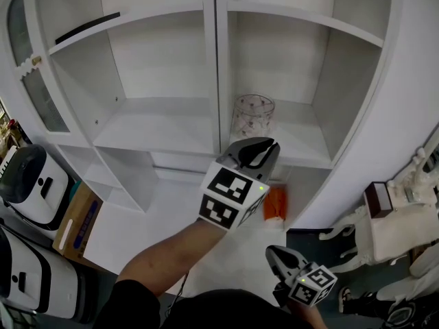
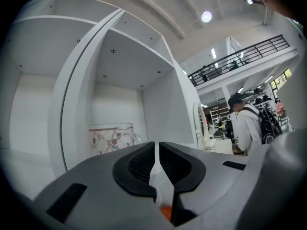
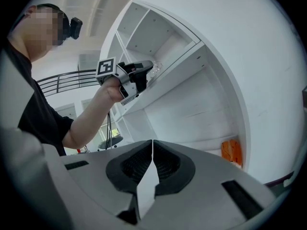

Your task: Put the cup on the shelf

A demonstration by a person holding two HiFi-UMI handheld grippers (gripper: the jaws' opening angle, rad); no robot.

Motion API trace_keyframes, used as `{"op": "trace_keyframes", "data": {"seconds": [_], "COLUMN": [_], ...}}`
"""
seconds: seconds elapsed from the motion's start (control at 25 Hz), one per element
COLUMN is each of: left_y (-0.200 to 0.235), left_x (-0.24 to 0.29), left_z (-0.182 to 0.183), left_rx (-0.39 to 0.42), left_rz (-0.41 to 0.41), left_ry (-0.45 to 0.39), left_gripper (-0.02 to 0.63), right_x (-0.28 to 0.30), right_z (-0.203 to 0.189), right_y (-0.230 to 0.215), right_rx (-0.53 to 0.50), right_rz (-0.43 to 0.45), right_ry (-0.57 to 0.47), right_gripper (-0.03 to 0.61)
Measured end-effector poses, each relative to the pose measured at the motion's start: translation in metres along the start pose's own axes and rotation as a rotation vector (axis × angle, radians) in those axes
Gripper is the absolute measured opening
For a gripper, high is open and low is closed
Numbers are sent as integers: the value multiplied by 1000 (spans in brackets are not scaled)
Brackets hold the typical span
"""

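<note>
Though glass, cup (image 1: 252, 115) (upright) on white shelf (image 1: 305, 141).

White cabinet shelf (image 1: 312, 142), right bay: glass cup with floral print (image 1: 252, 115) upright near the divider (image 1: 221, 67). Bay below: orange item (image 1: 275, 203). Upper left board: black strip (image 1: 87, 27).

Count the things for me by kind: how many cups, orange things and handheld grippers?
Cup: 1
Orange thing: 1
Grippers: 2 (left gripper, jaws closing with nothing between them; right gripper, jaws together, empty)
Total: 4
</note>
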State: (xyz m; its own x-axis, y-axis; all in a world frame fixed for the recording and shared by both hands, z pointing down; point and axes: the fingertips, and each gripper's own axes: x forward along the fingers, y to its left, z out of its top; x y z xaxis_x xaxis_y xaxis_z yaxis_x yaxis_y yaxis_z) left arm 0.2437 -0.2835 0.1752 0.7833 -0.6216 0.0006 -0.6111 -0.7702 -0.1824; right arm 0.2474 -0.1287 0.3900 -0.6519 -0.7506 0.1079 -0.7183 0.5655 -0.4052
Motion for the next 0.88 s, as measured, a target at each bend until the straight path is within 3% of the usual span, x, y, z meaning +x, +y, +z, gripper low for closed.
{"op": "trace_keyframes", "data": {"seconds": [0.2, 0.4, 0.64, 0.8, 0.88], "left_y": [20, 16, -29, -56, -63], "left_x": [6, -10, -61, -109, -130], "left_z": [-1, 13, 20, -13, -38], "left_rx": [5, 17, 27, 81, 67], "left_rz": [94, 149, 53, -11, -40], "left_ry": [29, -11, -75, -57, -35], "left_gripper": [40, 40, 40, 40, 40], "right_x": [-8, -8, 0, 6, 9], "right_z": [-3, -8, -2, 8, 8], "right_y": [-2, 5, 13, 28, 35], "right_rx": [12, 9, -47, -62, -81], "right_rz": [39, 120, 144, 138, 133], "right_ry": [5, 38, 27, -46, -60], "right_gripper": [17, 17, 17, 17, 17]}}
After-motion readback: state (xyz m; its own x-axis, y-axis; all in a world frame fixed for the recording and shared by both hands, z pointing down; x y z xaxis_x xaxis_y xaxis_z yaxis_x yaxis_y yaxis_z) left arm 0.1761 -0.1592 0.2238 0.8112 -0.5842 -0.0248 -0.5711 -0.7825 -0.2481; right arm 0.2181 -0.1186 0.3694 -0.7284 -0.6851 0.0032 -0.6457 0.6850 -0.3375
